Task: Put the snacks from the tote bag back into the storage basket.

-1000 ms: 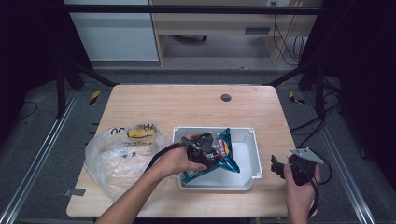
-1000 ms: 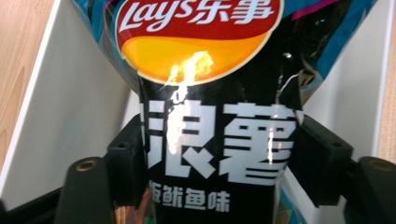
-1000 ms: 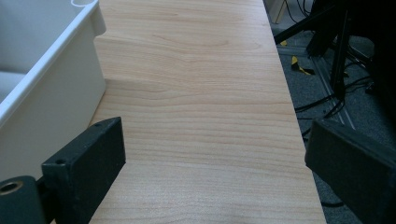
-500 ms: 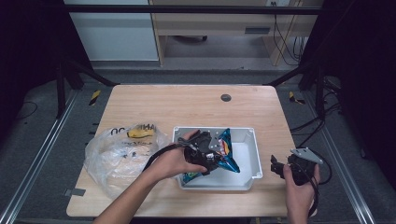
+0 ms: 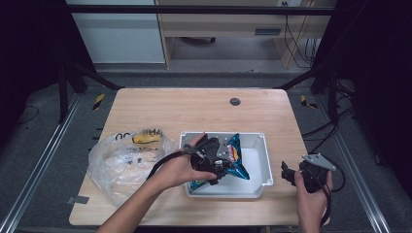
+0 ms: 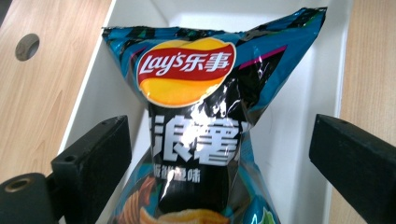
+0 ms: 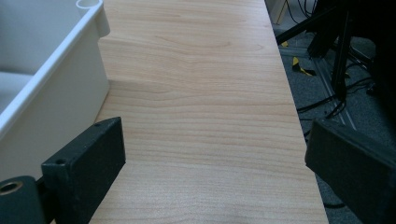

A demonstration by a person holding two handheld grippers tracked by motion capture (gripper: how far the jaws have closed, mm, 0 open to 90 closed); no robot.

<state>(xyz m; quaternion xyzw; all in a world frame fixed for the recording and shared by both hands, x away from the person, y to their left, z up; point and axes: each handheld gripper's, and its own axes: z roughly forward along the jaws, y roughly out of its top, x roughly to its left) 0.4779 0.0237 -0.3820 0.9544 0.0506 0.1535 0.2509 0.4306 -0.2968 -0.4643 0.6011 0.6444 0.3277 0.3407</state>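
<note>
Left gripper (image 5: pixel 216 162): held over the white bin's left half in the high view. Its jaws have just been opening and now stand wide, one on each side of the bag, with a clear gap to the foil on both sides.
Lay's crisp bag (image 6: pixel 196 116): blue and black, with a red and yellow logo and pinched at the waist. It lies in the white bin between the open jaws, its top seam toward the bin's far wall.
White bin (image 5: pixel 260 167): a rectangular plastic tub near the table's front edge, right of centre. Its right half is bare white floor.
Right gripper (image 5: pixel 297 175): held just off the bin's right wall, close to the table's front right corner. Its jaws are spread wide over bare wood (image 7: pixel 205 116) and hold nothing.
Clear plastic bag (image 5: pixel 124 162): crumpled at the table's front left, just beside the bin. A yellow item inside may be a banana, but the wrinkled film blurs it.
Table (image 5: pixel 194 107): light wood, with a round dark grommet (image 5: pixel 235 101) near the back edge.
</note>
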